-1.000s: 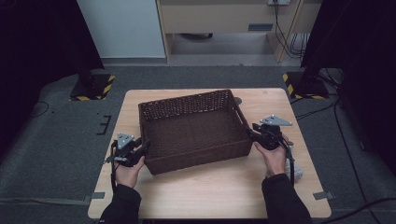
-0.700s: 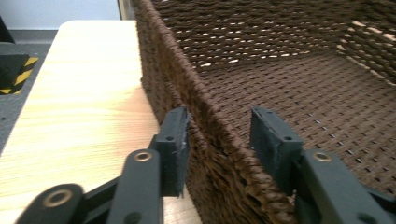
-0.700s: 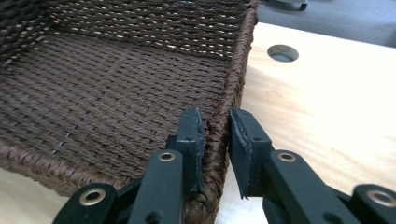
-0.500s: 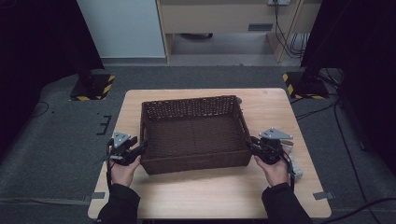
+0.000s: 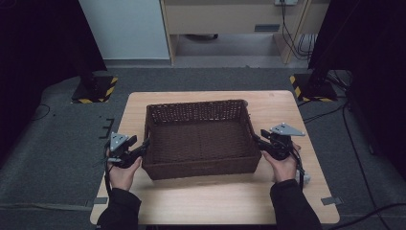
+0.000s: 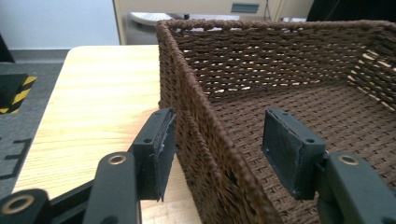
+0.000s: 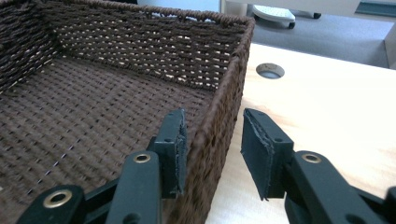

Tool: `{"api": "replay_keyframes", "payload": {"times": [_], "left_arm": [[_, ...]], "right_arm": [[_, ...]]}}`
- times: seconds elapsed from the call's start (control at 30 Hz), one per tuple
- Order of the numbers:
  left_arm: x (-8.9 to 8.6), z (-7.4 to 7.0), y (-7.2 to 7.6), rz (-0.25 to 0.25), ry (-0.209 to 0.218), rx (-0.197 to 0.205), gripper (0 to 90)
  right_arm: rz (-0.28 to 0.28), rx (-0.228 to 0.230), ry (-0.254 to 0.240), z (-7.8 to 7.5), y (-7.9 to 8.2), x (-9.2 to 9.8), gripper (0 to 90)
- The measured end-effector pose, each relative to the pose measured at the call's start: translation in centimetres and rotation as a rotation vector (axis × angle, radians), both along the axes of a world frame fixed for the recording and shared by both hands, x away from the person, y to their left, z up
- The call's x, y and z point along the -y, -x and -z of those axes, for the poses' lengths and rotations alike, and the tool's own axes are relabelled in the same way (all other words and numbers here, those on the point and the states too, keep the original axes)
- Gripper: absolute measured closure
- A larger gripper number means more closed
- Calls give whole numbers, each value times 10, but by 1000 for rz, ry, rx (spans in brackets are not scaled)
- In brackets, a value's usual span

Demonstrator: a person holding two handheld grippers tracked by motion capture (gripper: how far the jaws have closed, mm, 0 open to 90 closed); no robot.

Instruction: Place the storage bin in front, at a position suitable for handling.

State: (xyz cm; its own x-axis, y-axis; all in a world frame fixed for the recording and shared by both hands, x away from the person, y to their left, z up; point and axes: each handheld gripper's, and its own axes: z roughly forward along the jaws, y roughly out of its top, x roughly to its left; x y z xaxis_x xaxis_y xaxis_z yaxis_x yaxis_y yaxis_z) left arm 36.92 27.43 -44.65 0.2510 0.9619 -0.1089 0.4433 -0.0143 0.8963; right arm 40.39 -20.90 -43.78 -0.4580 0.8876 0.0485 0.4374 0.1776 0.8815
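A light wooden counter [image 5: 287, 115] stands on grey carpet, seen from above. In its middle sits a large, dark brown woven basket [image 5: 201, 143], rectangular, open-topped and empty, squared to the counter's edges. A person's two hands reach in from the near edge, one at each short side of the basket.

The left claw [image 5: 142, 147] straddles the basket's left wall: in the left gripper view one pad lies against the outside of the weave and the other stands well clear inside, so the jaws are apart, and they have just been opening. The right claw [image 5: 258, 142] straddles the right wall the same way; one pad is close to the inner face, the other off the outer face, jaws apart and likewise just opened.

Judging by this, the basket has been set down and released; only drawing both claws away seems left.
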Motion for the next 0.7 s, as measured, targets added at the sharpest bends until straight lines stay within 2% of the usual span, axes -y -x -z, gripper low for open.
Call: {"api": "replay_keyframes", "payload": {"times": [0.1,0.17,0.23,0.37,0.43,0.7], "left_arm": [[1,5,-9,-4,-11,-27,456],[1,9,-15,-3,-15,-46,488],[2,11,-19,4,3,-50,511],[2,11,-22,34,17,-58,599],[3,11,-22,47,17,-57,648],[0,10,-19,82,25,-66,663]], "right_arm": [[-3,-22,6,5,-9,-1,597],[-5,-23,-7,7,-12,-2,606],[-14,-25,-13,8,-13,-3,636],[-35,-38,13,10,-13,-8,714],[-33,-37,27,10,-11,-11,728],[-42,-45,20,6,10,-7,749]]}}
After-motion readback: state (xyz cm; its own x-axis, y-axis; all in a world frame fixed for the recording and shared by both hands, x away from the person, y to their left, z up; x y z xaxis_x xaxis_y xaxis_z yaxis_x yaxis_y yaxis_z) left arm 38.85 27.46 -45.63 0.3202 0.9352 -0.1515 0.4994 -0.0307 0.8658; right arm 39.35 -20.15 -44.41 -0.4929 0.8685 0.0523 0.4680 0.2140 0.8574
